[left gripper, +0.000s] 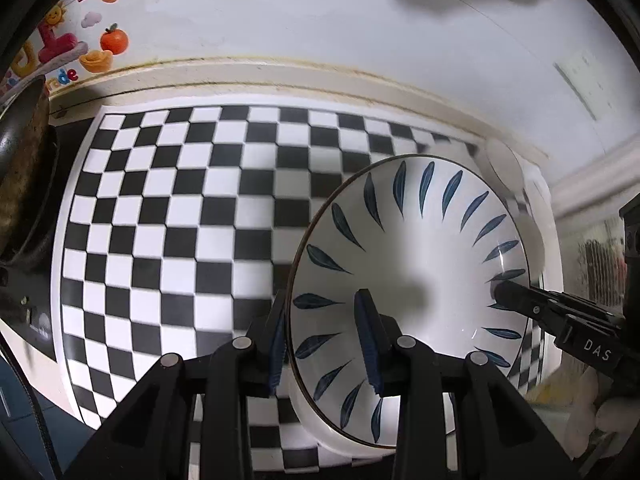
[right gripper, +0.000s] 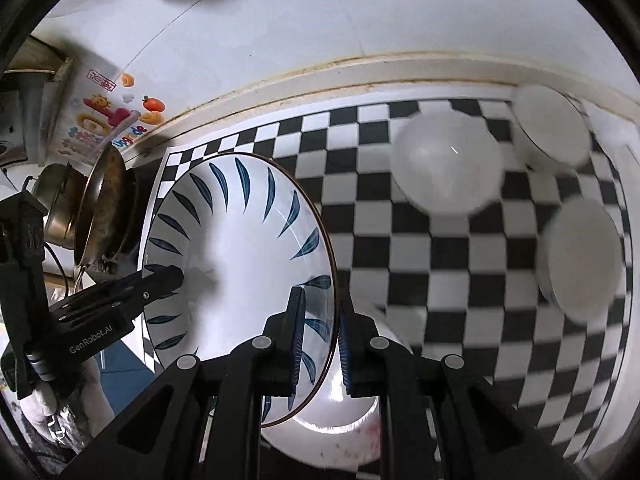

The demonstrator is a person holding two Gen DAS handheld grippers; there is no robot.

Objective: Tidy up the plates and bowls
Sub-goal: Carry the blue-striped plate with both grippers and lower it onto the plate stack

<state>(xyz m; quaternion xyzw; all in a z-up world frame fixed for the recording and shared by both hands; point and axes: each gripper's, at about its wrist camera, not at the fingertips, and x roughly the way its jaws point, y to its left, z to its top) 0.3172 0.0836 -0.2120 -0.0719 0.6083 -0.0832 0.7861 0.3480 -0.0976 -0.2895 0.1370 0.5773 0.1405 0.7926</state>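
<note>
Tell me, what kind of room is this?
Probably a home kitchen. A worn frying pan stands by a metal pot, bowls sit on a checkered mat on a counter, and a leaf-patterned dish is held over it.

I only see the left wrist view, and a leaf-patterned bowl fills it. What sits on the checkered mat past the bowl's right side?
Observer: Three white bowls stand on the checkered mat.
Operator: And the black thing touching the far rim?
Observer: That is the right gripper. Its jaws straddle the rim of the leaf-patterned bowl, one finger inside and one outside.
Operator: Anything behind the dark pan?
Observer: A steel pot sits just behind the pan.
</note>
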